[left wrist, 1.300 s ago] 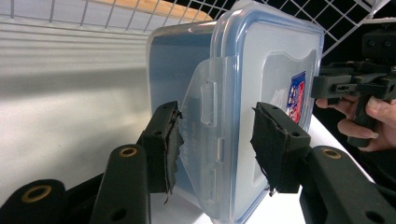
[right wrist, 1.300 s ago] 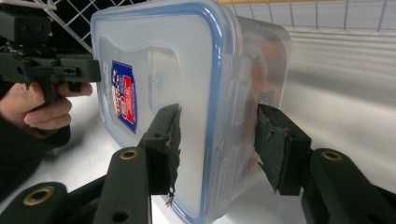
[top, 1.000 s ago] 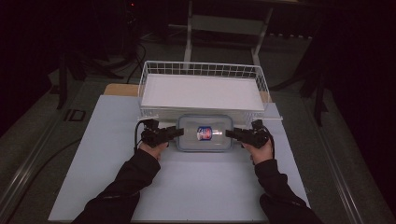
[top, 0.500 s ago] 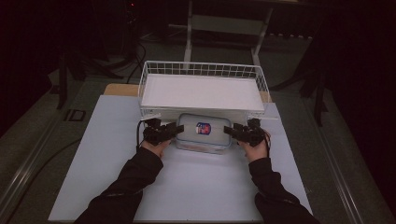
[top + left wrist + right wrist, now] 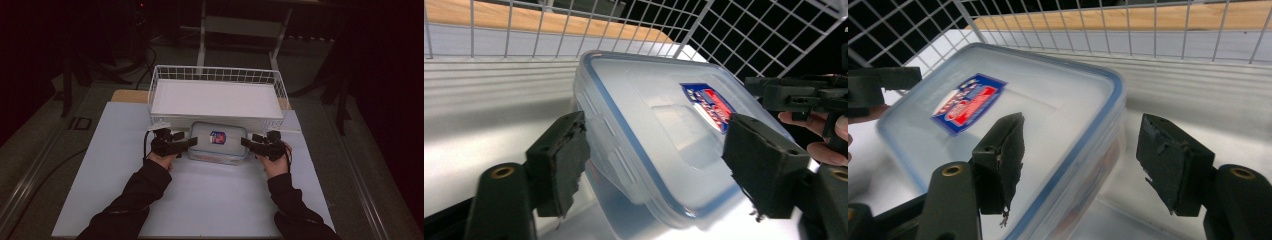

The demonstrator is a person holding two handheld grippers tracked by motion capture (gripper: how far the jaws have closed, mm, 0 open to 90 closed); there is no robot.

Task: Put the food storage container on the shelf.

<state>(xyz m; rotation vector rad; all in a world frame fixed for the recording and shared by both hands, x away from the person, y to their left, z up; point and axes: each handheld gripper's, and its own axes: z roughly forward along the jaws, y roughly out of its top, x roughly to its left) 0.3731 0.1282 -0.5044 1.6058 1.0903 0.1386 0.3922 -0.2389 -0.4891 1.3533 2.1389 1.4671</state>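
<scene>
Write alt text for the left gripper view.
A clear lidded container with a red-and-blue label lies between the left gripper's open black jaws, on a white table beside a white wire basket.

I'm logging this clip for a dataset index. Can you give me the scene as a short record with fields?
setting: white table top, dark room
main item: clear lidded container with a blue seal and a red and blue label
container place: on the table, just in front of the white wire basket
left tool: at the container's left end, jaws just opened, pads apart astride its edge
right tool: at the container's right end, jaws open astride its corner
basket contents: none visible
</scene>
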